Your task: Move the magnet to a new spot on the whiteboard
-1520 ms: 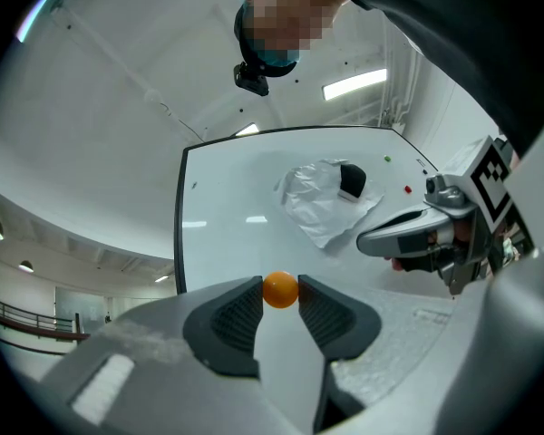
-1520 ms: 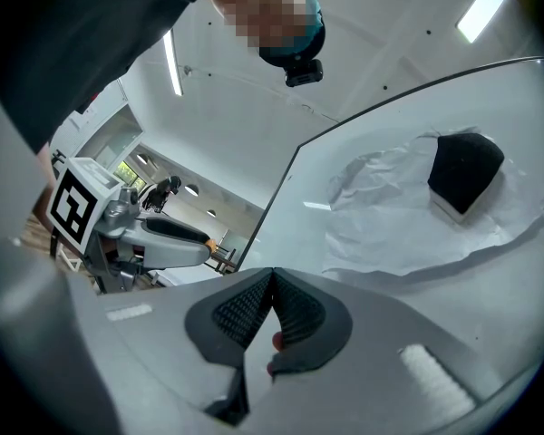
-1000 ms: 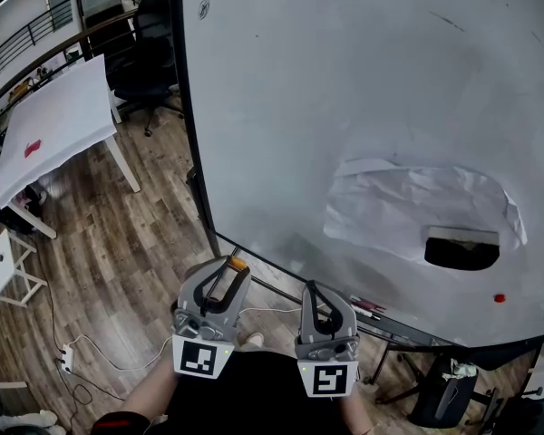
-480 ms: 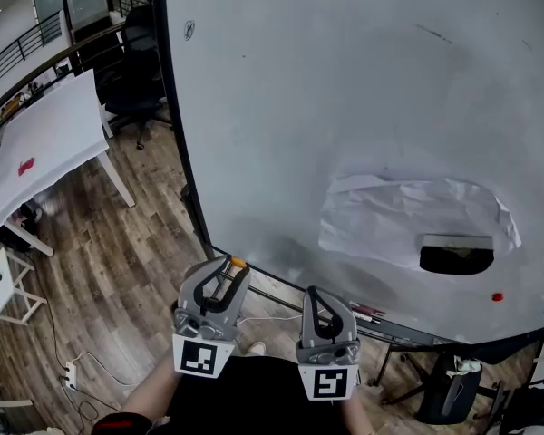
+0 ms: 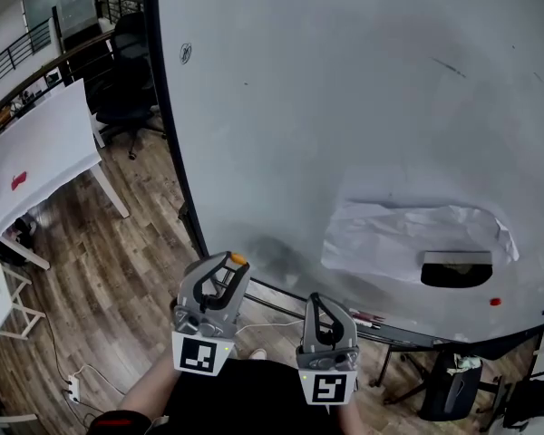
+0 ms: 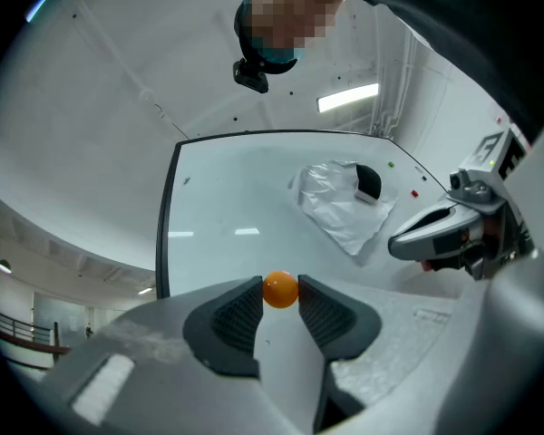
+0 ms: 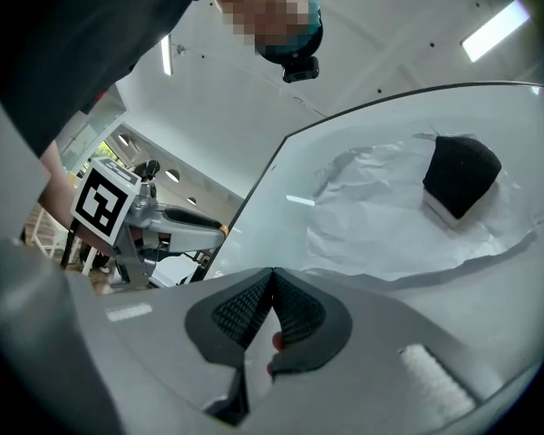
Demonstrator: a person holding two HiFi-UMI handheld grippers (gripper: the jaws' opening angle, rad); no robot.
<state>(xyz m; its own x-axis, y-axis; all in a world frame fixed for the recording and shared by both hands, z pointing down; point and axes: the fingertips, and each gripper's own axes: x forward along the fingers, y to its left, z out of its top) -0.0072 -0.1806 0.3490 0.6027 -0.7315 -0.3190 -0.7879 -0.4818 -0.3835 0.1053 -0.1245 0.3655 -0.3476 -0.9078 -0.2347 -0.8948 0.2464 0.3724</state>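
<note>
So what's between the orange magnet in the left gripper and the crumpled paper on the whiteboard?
Nothing: just bare whiteboard between the orange magnet and the crumpled paper, clearest in the left gripper view.

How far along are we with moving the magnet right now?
Done: the orange magnet looks lifted off the whiteboard, pinched between the tips of the left hand-held gripper. In hand: that gripper holds it in front of the board's lower left part, apparently short of the surface. Left: set it on a bare spot and let go. The right hand-held gripper is shut and idle.
</note>
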